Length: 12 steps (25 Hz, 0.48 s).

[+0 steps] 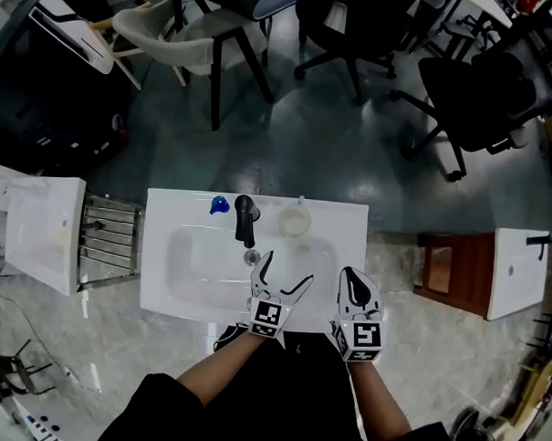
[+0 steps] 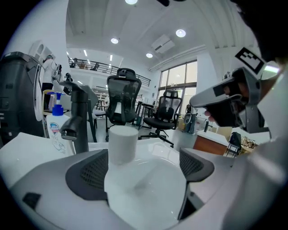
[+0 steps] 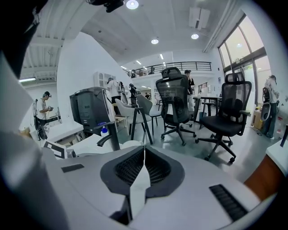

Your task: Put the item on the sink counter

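A white sink counter (image 1: 347, 220) lies below me, with a black faucet (image 1: 246, 219) at its back edge. A white cylindrical cup (image 1: 295, 222) stands upright on the counter to the right of the faucet. In the left gripper view the cup (image 2: 122, 143) is apart from, and beyond, my open left gripper (image 2: 141, 168), beside the faucet (image 2: 80, 120). My left gripper (image 1: 289, 267) hangs over the basin's front right with nothing between its jaws. My right gripper (image 1: 358, 275) is over the counter's right front, shut on nothing. The right gripper view shows its jaws (image 3: 144, 155) pressed together.
A blue-capped soap bottle (image 1: 219, 204) stands left of the faucet. A metal rack (image 1: 108, 242) and another white basin (image 1: 43, 232) flank the left side. A wooden cabinet (image 1: 452, 270) stands at the right. Office chairs (image 1: 482, 96) fill the floor beyond.
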### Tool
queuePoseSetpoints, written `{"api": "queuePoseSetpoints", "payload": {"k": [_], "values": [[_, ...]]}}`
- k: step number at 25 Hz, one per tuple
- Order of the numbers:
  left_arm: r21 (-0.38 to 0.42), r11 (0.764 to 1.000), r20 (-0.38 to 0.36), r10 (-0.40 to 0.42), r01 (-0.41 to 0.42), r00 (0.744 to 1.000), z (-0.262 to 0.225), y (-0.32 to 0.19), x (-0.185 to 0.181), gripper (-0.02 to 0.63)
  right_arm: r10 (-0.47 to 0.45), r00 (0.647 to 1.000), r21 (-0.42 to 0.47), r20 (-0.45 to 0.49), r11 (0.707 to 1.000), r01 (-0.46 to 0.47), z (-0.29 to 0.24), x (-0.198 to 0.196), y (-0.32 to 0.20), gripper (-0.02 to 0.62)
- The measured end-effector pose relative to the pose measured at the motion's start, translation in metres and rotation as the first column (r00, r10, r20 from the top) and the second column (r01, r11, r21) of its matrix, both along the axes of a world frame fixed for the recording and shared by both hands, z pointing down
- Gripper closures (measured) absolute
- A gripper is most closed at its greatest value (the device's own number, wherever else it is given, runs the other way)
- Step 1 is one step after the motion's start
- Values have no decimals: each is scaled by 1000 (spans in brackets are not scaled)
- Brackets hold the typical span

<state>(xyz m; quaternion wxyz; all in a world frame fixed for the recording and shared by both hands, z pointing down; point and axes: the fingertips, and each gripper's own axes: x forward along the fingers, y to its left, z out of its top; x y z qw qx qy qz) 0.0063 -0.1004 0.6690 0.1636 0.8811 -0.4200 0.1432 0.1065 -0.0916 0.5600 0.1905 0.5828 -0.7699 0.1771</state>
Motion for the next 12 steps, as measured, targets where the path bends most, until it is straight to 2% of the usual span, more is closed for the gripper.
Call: {"api": "queuePoseSetpoints", "payload": {"k": [5,8,10,12], "values": [[45,998,-35,46,-45,998,-43,28,-19,121,-5,1000,15,-1,1000,5,-13,-15,12,563],[105,992,-15,78,-76,997,-66,43,-36,121,-4,1000,29,0,1000,4,-23,-26,20,563],[127,989,-9,74,-72,997,-80,50,-49,123,-1,1000,32,-1,999,1,-28,-33,27,563],[111,993,-20,41,-39,999,-92,55,-64,121,-1,1000,31,1,1000,1,-30,-40,35,563]]}}
